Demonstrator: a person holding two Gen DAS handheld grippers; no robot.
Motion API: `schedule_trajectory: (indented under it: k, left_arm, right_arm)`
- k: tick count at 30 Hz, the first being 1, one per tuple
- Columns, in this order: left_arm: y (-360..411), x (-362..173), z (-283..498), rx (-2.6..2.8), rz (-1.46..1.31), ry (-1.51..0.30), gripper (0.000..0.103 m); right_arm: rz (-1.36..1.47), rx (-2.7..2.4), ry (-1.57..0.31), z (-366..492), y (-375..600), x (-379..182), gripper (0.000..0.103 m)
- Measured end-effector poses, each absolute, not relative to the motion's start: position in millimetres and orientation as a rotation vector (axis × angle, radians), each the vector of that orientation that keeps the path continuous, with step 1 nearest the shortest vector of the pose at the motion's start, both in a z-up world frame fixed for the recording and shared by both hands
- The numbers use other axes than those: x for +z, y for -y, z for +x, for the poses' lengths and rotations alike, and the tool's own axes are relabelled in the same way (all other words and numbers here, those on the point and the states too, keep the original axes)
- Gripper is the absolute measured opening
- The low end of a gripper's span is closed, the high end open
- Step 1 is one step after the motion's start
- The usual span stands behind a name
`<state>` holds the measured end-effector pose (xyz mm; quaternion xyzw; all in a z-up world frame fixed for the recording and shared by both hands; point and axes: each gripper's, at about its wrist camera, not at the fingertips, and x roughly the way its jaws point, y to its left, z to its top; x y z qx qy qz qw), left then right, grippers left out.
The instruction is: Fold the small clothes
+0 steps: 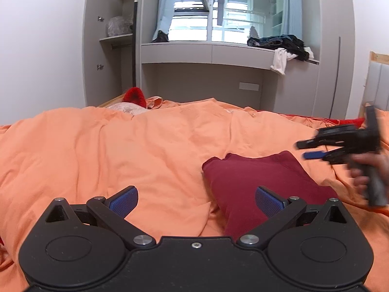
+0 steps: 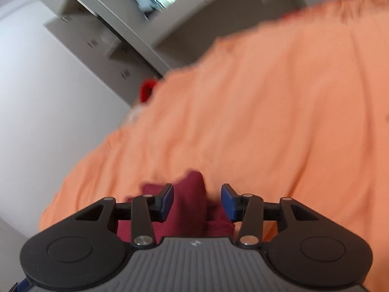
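Lying on the orange duvet (image 1: 150,150) of the bed: one folded maroon garment (image 1: 255,177). Left claw (image 1: 195,200), jaws spread wide, empty; its right pad hangs over the garment's near edge. Right claw (image 2: 197,202), blurred, jaws partly open, a maroon fold between the pads, none pressing it. Dark clothes heap (image 1: 282,43) on window ledge.
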<state>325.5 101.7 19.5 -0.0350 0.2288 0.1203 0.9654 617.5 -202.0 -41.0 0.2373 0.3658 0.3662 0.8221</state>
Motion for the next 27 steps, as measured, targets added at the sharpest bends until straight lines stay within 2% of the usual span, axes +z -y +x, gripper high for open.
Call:
schedule_trajectory:
  k: [4,6,8,13,14,15,18,20,27]
  left_arm:
    - [-98,24,317,0.248,-0.077,-0.448,0.102]
    - [-93,26,312,0.238,-0.061,-0.444,0.102]
    - [-89,29,306,0.220,-0.056,-0.436,0.102]
    - [-75,34,287,0.168,-0.082,-0.471,0.102]
    - [-72,35,280,0.173,-0.088,-0.476,0.102]
    - [-69,35,273,0.179,-0.096,-0.480,0.102]
    - [-59,34,250,0.196,-0.097,-0.496,0.103]
    - [-53,34,237,0.200,-0.084,-0.518,0.103]
    - [-27,41,199,0.215,-0.043,-0.542,0.103]
  right_arm:
    - [0.496,0.972,-0.752,552,217,-18,0.050]
    - [0.465,1.016,-0.753,520,215,-21,0.058]
    - [0.422,0.974,-0.798,502,207,-35,0.061]
    - [0.343,0.845,-0.892,493,195,-63,0.060]
    - [0.355,0.837,-0.898,493,195,-59,0.065]
    - [0.364,0.826,-0.902,491,196,-53,0.074]
    - [0.340,0.797,-0.807,455,205,-16,0.095]
    - [0.266,0.793,-0.699,416,221,11,0.101]
    - [0.133,0.728,-0.509,281,276,54,0.103]
